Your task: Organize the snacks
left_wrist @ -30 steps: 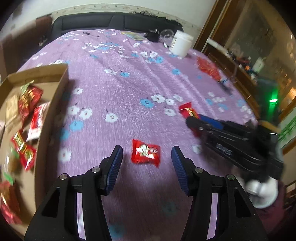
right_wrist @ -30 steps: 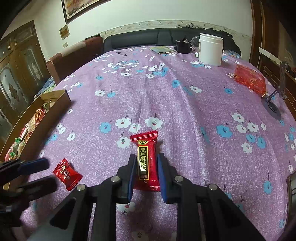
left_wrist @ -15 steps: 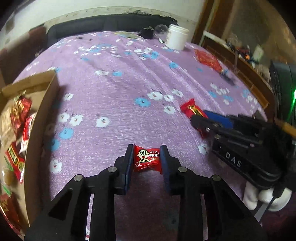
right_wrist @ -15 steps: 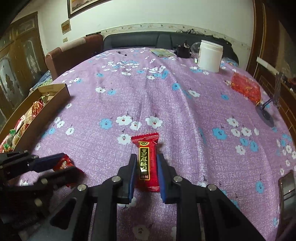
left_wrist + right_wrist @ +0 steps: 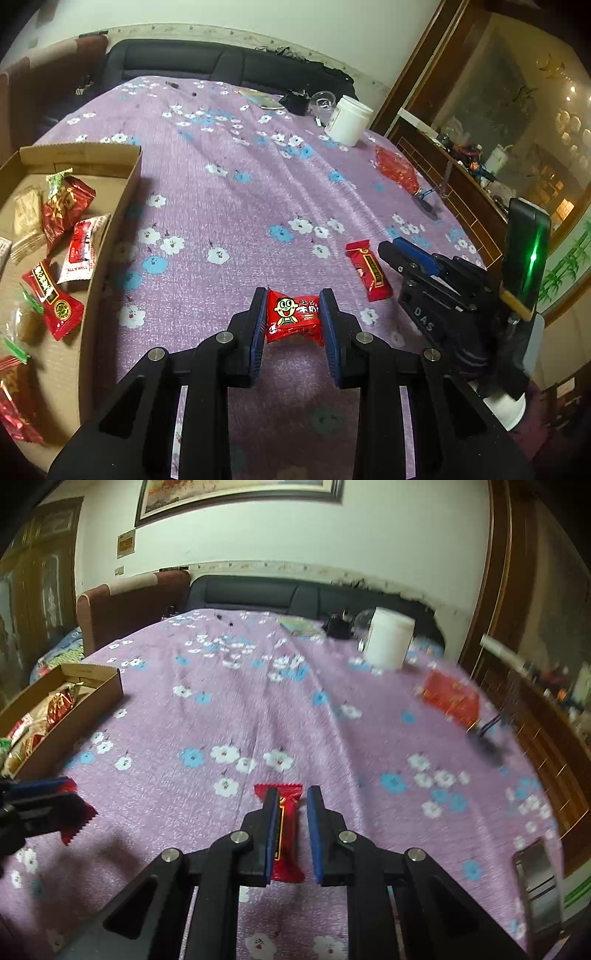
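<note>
Left wrist view: left gripper (image 5: pixel 293 319) clamped on a red candy packet (image 5: pixel 293 320) with a cartoon face, low centre of frame. Cardboard box (image 5: pixel 127 192) of snacks at left edge. Right wrist view: right gripper (image 5: pixel 291 830) straddles a red snack bar (image 5: pixel 286 834) at bottom centre; a gap shows beside the right finger, so grip unclear. White jar (image 5: pixel 389 642) upper right on the purple cloth (image 5: pixel 258 709).

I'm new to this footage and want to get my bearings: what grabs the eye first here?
The left tongs, front and centre, clamp a red candy with a cartoon face. The right tongs straddle a long red snack bar above the purple flowered tablecloth. At the far left sits a cardboard box already holding several red wrapped snacks.
</note>
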Demonstrator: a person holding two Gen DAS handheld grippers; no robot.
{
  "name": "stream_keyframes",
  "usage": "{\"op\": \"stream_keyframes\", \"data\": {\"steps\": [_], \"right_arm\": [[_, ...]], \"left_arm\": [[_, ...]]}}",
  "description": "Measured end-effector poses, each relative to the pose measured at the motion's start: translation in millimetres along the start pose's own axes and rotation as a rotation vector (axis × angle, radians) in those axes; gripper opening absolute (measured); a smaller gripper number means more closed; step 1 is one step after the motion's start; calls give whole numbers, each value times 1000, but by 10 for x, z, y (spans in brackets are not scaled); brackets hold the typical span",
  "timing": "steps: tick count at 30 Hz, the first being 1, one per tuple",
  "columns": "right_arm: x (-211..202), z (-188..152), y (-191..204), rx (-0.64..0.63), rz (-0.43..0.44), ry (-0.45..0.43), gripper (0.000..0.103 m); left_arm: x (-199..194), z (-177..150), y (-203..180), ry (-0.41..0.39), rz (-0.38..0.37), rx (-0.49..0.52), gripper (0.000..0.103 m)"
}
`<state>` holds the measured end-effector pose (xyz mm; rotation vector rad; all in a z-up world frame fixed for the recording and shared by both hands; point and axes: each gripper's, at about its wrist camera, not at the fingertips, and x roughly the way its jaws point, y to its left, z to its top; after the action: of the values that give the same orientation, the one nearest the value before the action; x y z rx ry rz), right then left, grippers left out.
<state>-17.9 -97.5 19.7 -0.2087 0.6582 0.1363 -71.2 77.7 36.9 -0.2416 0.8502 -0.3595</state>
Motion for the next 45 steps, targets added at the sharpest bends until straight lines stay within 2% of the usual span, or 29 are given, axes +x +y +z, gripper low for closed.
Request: {"op": "stream_keyframes", "data": {"steps": [5, 38, 45], "right_arm": [[-53, -1, 57, -36, -20, -26, 14], [30, -25, 37, -33, -16, 14, 14], [81, -39, -25, -3, -24, 37, 14]], "left_arm": [[-46, -8, -57, -3, -4, 9, 27], [-59, -74, 43, 12, -23, -37, 27], [-217, -63, 132, -26, -41, -64, 27]]}}
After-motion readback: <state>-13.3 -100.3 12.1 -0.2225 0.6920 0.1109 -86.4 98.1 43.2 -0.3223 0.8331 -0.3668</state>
